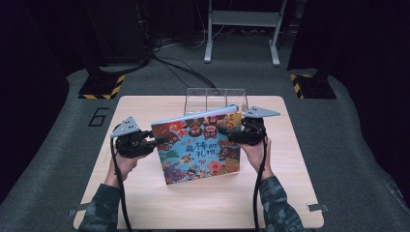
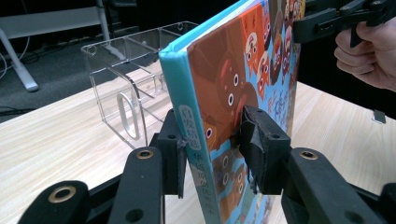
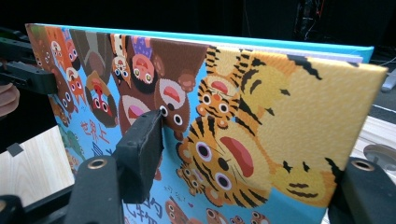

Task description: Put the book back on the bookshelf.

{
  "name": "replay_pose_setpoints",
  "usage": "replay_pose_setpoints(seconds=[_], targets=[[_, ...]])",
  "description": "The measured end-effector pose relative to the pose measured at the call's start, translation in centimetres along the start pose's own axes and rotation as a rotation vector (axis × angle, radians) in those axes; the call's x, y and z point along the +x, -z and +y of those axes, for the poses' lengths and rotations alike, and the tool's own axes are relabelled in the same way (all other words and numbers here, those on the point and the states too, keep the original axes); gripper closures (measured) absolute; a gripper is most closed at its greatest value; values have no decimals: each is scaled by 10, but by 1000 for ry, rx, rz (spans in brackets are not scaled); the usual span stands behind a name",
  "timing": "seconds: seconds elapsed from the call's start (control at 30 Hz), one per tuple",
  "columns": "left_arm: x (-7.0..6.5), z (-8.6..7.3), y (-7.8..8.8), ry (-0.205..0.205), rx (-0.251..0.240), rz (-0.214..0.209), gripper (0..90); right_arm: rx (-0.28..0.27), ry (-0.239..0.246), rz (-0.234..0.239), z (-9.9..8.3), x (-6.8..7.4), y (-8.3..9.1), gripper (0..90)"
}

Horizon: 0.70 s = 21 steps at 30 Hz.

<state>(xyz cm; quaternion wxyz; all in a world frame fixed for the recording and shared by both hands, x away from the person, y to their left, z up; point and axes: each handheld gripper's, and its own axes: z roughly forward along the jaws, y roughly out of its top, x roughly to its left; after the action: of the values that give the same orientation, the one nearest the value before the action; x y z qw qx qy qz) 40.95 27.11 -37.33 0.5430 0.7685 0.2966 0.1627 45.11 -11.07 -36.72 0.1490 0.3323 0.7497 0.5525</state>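
A picture book (image 1: 198, 147) with a cover full of cartoon animals stands tilted on the wooden table (image 1: 145, 203), held near the table's centre between two hand-held grippers. The left gripper (image 1: 157, 141), at nine o'clock of the book, clamps the spine edge; the left gripper view shows a pad (image 2: 259, 147) pressed on the front cover and its partner (image 2: 173, 149) against the back. The right gripper (image 1: 223, 131), toward two o'clock on the cover, bites the opposite edge; in the right gripper view one pad (image 3: 140, 151) lies on the cover while the other jaw sits behind the book, so the grip looks closed on it. A clear plastic rack (image 1: 215, 100) waits at twelve o'clock, just beyond the book's top edge.

The risk from here appears to be slippage: the glossy cover could slide between the pads, or uneven pull from the two hands could twist the book and knock the rack. The high view gives the whole layout; the left gripper view reveals the rack's dividers (image 2: 126, 112) and the spine.
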Motion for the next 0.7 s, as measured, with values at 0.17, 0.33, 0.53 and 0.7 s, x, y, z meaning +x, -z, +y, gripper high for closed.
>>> replay_pose_setpoints(seconds=[0.17, 0.33, 0.53, 0.7], targets=[[3, 1, 3, -4, 31, -41, 650, 20, 0, 9, 2, 0, -2, 355], [-2, 3, 6, -22, 50, -49, 661, 37, 8, 15, 3, 2, 1, 348], [-1, 0, 14, -27, 42, -65, 683, 53, 22, 23, 5, 4, -3, 334], [-4, -2, 18, -35, 37, -68, 695, 58, 28, 42, 5, 4, -4, 334]])
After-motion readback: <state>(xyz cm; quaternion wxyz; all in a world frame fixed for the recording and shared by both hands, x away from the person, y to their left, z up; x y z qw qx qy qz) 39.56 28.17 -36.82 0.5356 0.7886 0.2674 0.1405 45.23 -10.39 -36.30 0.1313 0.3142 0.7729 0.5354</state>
